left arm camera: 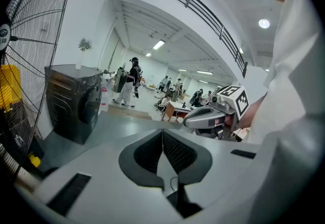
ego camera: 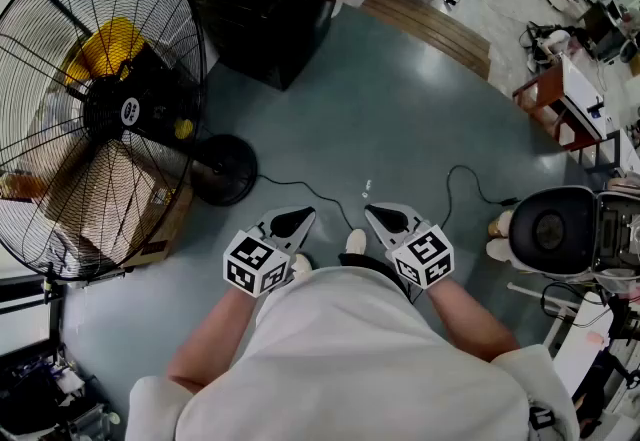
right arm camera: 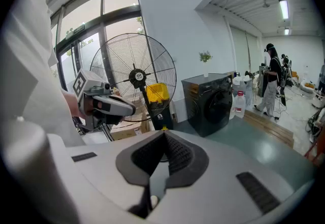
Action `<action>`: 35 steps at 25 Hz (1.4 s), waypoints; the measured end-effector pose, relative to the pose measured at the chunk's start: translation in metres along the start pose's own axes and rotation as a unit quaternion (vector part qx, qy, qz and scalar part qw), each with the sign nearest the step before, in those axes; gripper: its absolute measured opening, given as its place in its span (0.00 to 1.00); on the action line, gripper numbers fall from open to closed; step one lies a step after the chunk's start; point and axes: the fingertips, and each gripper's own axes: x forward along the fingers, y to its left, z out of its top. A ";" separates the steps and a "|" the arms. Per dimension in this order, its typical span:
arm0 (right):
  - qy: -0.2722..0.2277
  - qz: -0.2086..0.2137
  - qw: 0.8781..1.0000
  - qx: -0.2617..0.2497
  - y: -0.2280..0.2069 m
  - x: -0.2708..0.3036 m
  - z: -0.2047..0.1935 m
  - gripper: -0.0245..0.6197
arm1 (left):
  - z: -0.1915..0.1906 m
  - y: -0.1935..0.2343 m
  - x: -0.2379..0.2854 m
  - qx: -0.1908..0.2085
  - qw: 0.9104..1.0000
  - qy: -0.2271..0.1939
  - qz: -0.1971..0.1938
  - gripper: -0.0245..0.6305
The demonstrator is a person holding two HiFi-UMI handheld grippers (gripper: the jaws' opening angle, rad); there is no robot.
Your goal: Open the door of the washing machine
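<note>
Looks like a big open lab or test hall, not anyone's home: high white ceiling with strip lights, tall windows, and a railing on an upper level. A huge pedestal fan stands on the left, and a black washing machine sits out on the bare floor beyond it. A cable trails nearby, and far off there are desks with gear and people standing about.

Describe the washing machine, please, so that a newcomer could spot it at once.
Start at the big black floor fan by the wall; beyond it along that wall stands the washing machine. It is the only dark cabinet with a round front door, with a small plant on top and white jugs beside it.
</note>
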 end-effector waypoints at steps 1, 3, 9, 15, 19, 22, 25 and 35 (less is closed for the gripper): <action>-0.002 -0.001 1.000 0.000 -0.009 -0.005 0.003 0.05 | 0.004 -0.003 0.008 0.001 1.000 -0.001 0.001 0.06; -0.005 -0.002 1.000 -0.003 -0.026 -0.014 0.008 0.05 | 0.012 -0.008 0.024 0.004 1.000 -0.002 0.004 0.07; -0.016 0.003 1.000 -0.007 -0.071 -0.030 0.014 0.05 | 0.031 -0.021 0.071 0.011 1.000 -0.001 0.014 0.07; -0.022 0.019 1.000 -0.009 -0.106 -0.039 0.017 0.05 | 0.047 -0.021 0.105 0.009 0.999 -0.001 0.033 0.07; -0.020 0.022 1.000 -0.010 -0.129 -0.035 0.015 0.09 | 0.057 -0.009 0.125 0.000 0.999 0.000 0.049 0.07; -0.022 0.023 1.000 0.002 -0.147 -0.025 0.019 0.15 | 0.064 0.006 0.141 0.002 0.999 0.005 0.051 0.07; -0.018 0.019 1.000 0.011 -0.170 -0.002 0.025 0.14 | 0.070 0.037 0.160 -0.006 0.999 0.003 0.048 0.07; 0.021 -0.027 0.999 0.001 -0.264 0.080 0.103 0.10 | 0.142 0.185 0.242 -0.007 0.999 -0.008 0.035 0.07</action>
